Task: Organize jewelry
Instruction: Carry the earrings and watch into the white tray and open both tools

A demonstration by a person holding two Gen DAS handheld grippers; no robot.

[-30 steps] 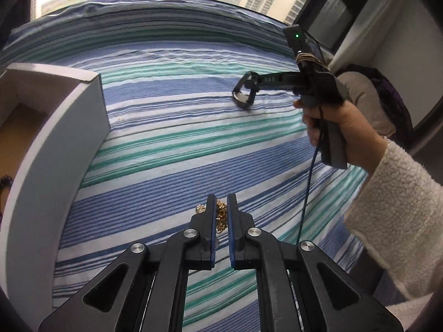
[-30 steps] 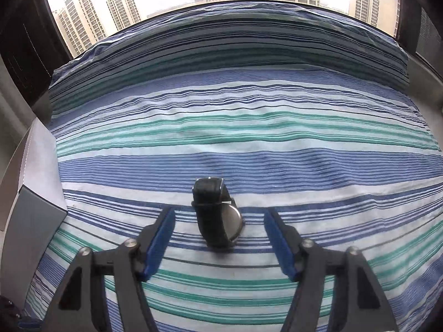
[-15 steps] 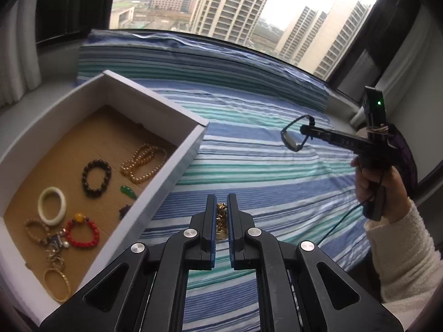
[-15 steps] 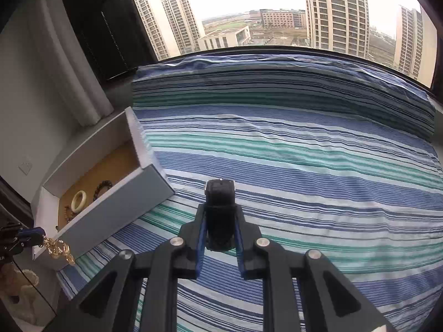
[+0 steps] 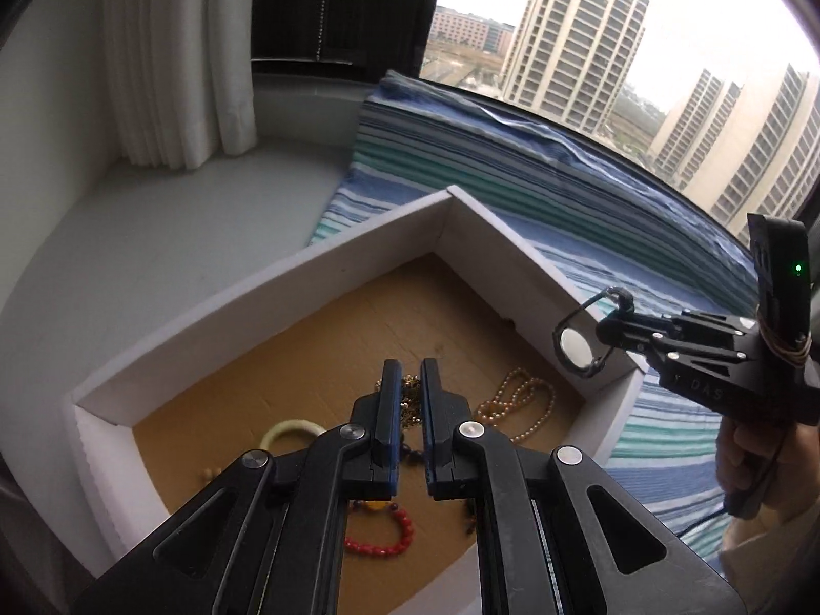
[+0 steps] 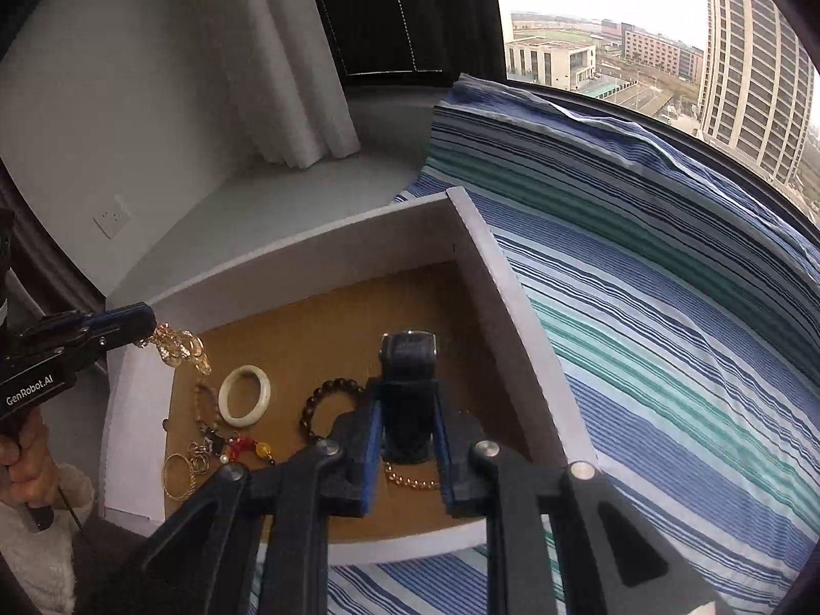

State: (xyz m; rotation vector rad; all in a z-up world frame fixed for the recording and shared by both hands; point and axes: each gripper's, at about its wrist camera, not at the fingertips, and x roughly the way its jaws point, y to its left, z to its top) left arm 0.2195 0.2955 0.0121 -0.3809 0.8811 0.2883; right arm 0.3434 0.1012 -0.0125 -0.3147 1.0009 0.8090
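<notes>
A striped bedspread (image 6: 666, 307) in blue, green and white is spread under the window, and a white box (image 6: 492, 256) with a brown cardboard floor is set on its edge, beside a white curtain (image 5: 179, 77). Both tools are held above the box. The right gripper (image 6: 407, 441) is clamped on a black watch (image 6: 408, 359), whose strap stands upright between the blue pads; in the left wrist view its round face (image 5: 576, 344) is seen hanging over the box's right wall. The left gripper (image 5: 408, 405) is closed narrowly on a gold chain (image 6: 177, 346), which dangles over the box's left wall. On the floor of the box are laid a pale bangle (image 6: 245, 395), a dark bead bracelet (image 6: 320, 405), a pearl string (image 5: 517, 405) and a red bead bracelet (image 5: 382, 538).
</notes>
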